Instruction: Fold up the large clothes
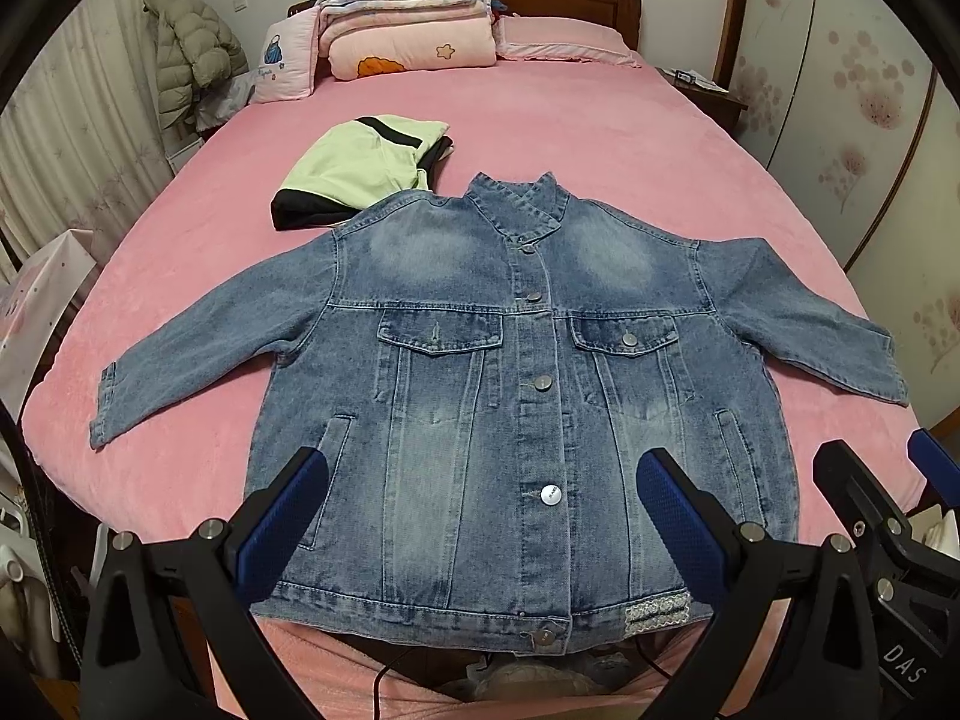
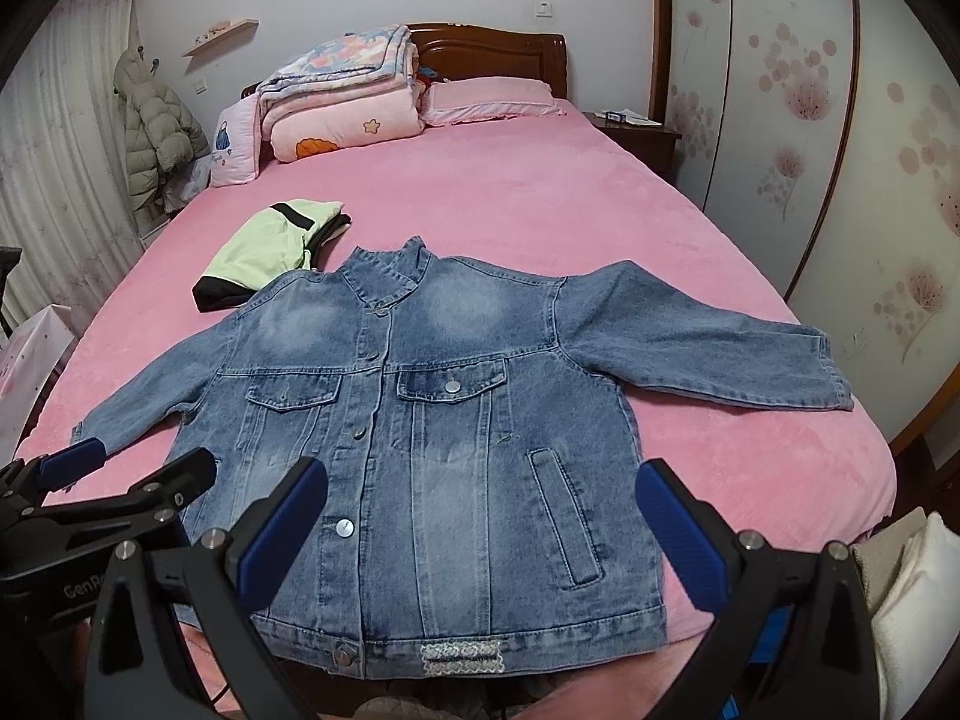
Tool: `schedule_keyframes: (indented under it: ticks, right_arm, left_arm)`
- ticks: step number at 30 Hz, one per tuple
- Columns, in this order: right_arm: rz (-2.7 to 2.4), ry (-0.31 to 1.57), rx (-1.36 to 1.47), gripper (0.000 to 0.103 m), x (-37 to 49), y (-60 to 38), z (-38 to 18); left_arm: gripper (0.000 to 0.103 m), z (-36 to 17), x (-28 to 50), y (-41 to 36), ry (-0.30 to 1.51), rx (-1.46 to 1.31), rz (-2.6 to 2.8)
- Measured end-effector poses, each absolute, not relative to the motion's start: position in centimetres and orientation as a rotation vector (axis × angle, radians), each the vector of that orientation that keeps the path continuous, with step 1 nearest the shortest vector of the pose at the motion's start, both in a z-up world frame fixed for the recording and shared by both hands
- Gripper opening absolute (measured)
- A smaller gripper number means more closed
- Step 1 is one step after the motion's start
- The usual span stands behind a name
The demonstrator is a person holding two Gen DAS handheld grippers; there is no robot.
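A blue denim jacket (image 1: 504, 372) (image 2: 420, 420) lies flat and face up on the pink bed (image 1: 570, 138), buttoned, with both sleeves spread out to the sides and its hem at the near edge. My left gripper (image 1: 480, 480) hovers open above the lower front of the jacket, nothing between its blue pads. My right gripper (image 2: 480, 492) is also open, above the jacket's lower right side near the slit pocket. In the left wrist view the right gripper (image 1: 888, 480) shows at the right edge. The left gripper (image 2: 132, 468) appears at lower left of the right wrist view.
A folded pale green and black garment (image 1: 354, 168) lies just beyond the jacket's left shoulder. Stacked quilts (image 1: 408, 18) and a pillow (image 1: 564, 39) sit at the headboard. A nightstand (image 1: 702, 90) and wardrobe doors stand on the right, a hanging puffer coat (image 1: 192, 60) on the left.
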State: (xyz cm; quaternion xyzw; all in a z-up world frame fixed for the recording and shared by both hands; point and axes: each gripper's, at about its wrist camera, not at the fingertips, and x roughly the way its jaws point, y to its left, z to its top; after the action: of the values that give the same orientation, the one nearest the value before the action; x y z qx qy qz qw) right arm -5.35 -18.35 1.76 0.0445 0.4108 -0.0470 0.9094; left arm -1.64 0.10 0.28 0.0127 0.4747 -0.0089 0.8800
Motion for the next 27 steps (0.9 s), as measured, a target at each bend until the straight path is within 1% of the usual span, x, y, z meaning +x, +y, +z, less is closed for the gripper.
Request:
schedule_keyframes:
  ticks: [20, 27]
  right_arm:
    - [-0.094, 0.851, 0.099, 0.103, -5.3, -18.3, 1.5]
    - [-0.084, 0.873, 0.129, 0.103, -5.0, -18.5, 0.3]
  left_arm:
    - [0.102, 0.2, -1.7, 0.1, 0.991, 0.033, -0.022]
    - [0.102, 0.2, -1.8, -0.1, 0.995, 0.046, -0.021]
